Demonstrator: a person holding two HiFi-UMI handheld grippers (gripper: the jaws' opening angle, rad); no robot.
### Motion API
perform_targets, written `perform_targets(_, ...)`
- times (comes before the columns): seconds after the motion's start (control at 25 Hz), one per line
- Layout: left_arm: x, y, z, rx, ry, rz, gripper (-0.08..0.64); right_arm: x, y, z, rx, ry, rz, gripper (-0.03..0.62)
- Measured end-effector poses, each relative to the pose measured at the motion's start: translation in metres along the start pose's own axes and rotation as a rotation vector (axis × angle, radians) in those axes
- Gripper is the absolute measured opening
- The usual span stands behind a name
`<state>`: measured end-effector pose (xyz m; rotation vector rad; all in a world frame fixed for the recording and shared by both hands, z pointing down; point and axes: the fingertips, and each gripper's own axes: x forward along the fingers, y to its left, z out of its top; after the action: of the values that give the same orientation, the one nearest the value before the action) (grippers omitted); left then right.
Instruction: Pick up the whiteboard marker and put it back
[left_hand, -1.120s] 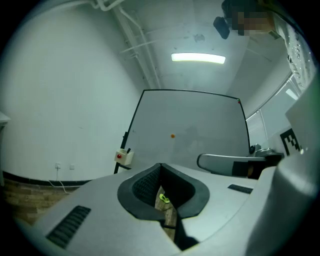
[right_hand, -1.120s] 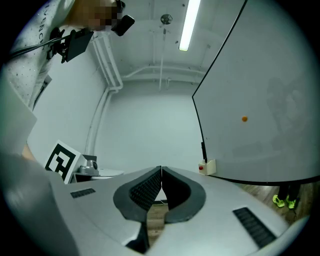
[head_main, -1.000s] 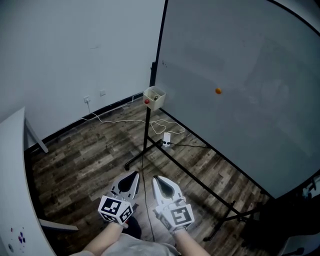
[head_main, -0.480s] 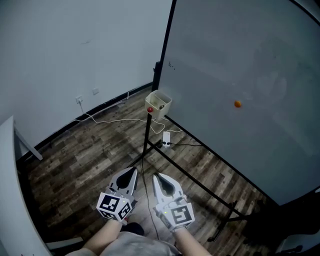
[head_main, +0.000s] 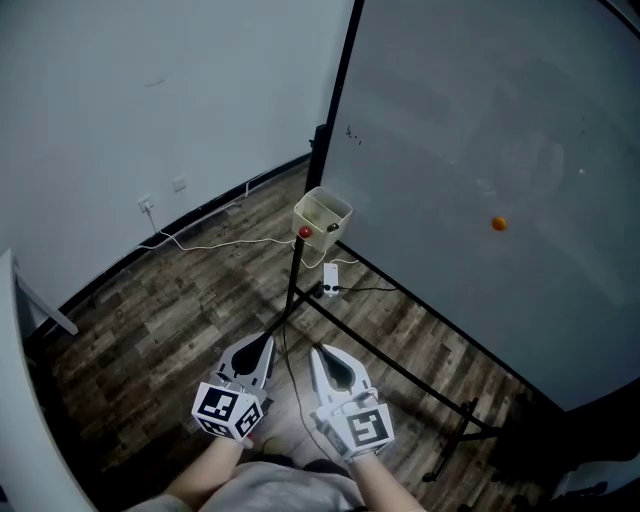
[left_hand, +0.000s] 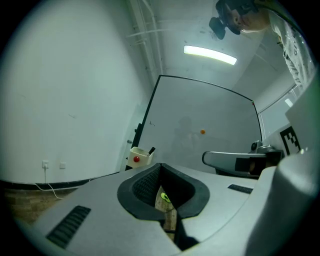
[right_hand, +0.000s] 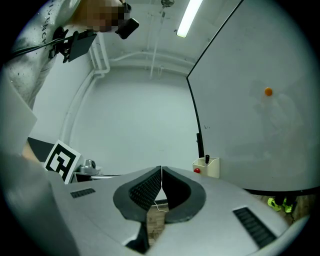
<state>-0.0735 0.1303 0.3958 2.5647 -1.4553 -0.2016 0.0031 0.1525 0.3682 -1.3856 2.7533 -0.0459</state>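
Black whiteboard marker stands in cream plastic box mid-frame; left tongs, right tongs both closed, empty. I'd open right before reaching.

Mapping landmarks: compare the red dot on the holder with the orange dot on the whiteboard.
The red dot sits on the cream holder's side; the orange dot sits alone on the whiteboard face. The orange dot is mounted higher than the red dot. Both are small and round.
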Motion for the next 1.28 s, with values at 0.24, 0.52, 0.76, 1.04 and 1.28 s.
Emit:
perform_targets(0.24, 0.016, 0.015, 0.001, -0.013, 0.0, -0.006, 0.015, 0.017, -0.007, -0.007, -0.005, 0.026, 0.003, 0.018)
perform_targets(0.52, 0.033, 0.036, -0.001, -0.025, 0.006, 0.007, 0.015, 0.045, -0.021, -0.006, 0.003, 0.015, -0.008, 0.018)
perform_targets(0.76, 0.065, 0.057, 0.004, -0.023, -0.003, 0.015, 0.015, 0.077, -0.04, -0.011, -0.018, 0.028, 0.007, 0.018)
perform_targets(1.04, 0.115, 0.071, 0.008, -0.023, 0.004, 0.0, 0.015, 0.114, -0.08, -0.011, -0.013, 0.027, -0.02, 0.02)
perform_targets(1.28, 0.163, 0.075, 0.013, -0.028, 0.002, -0.021, 0.015, 0.135, -0.118, -0.008, -0.021, 0.04, -0.036, 0.02)
